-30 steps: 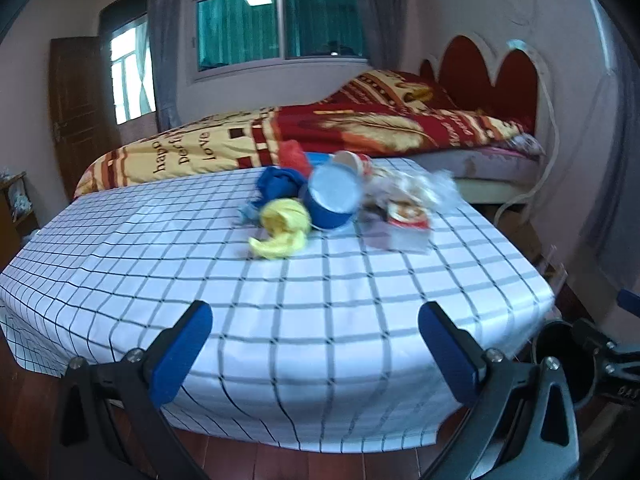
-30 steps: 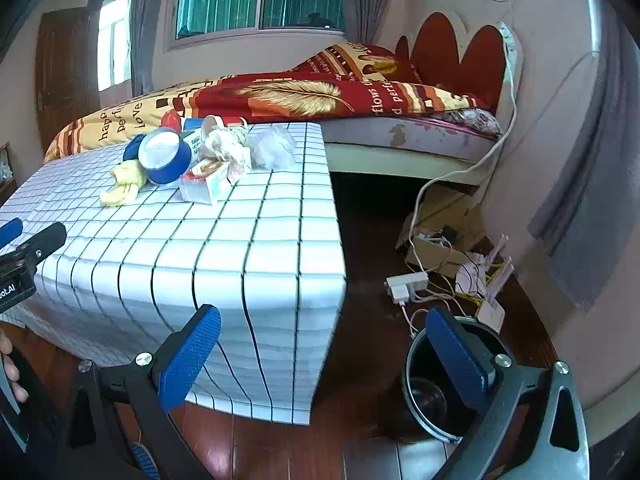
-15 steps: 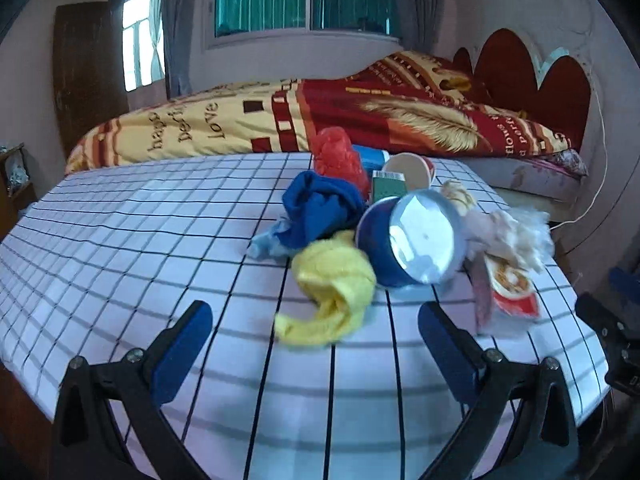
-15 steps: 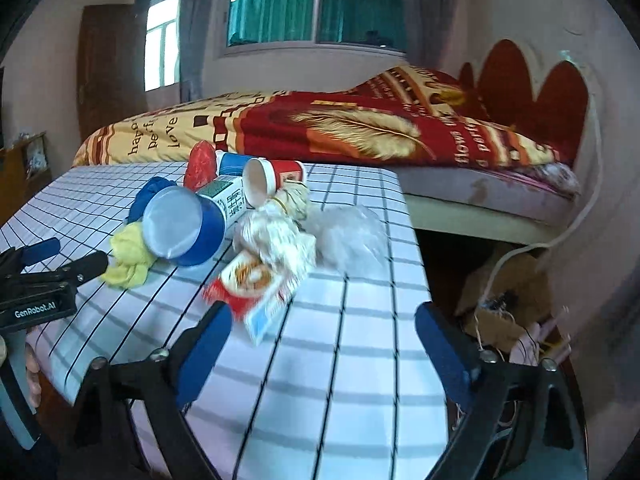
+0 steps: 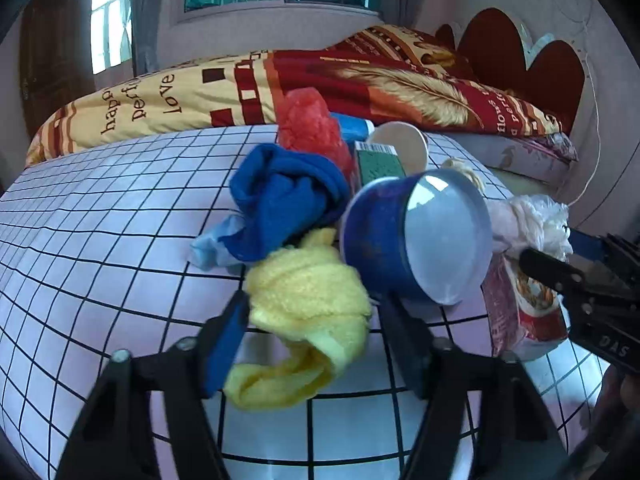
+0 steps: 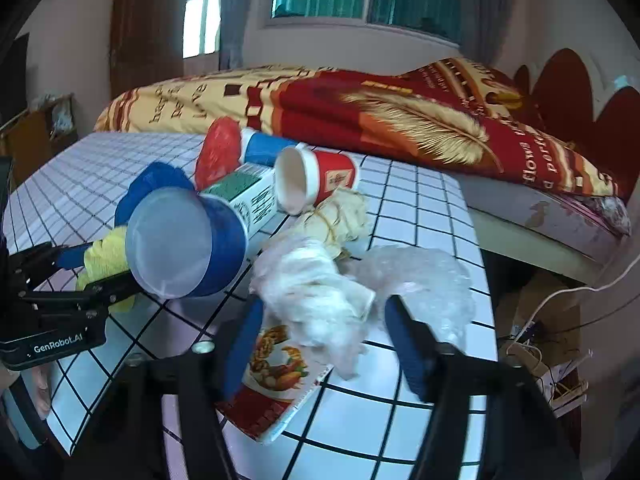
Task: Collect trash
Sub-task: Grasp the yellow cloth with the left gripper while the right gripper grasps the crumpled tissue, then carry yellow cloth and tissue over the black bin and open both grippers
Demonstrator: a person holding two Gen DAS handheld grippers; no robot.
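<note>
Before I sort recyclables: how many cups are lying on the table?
2. A red paper cup lies on its side, mouth toward the camera; a blue cup lies behind it beside the red bag. Others may be hidden.

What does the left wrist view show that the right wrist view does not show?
Only the left wrist view shows the blue cloth's folds and the left gripper closing around the yellow cloth. Only the right wrist view shows the red paper cup's printed side, the floor cables and the right gripper closing around the white crumpled bag. Both show the blue tub, the green carton, the snack packet and the bed.
</note>
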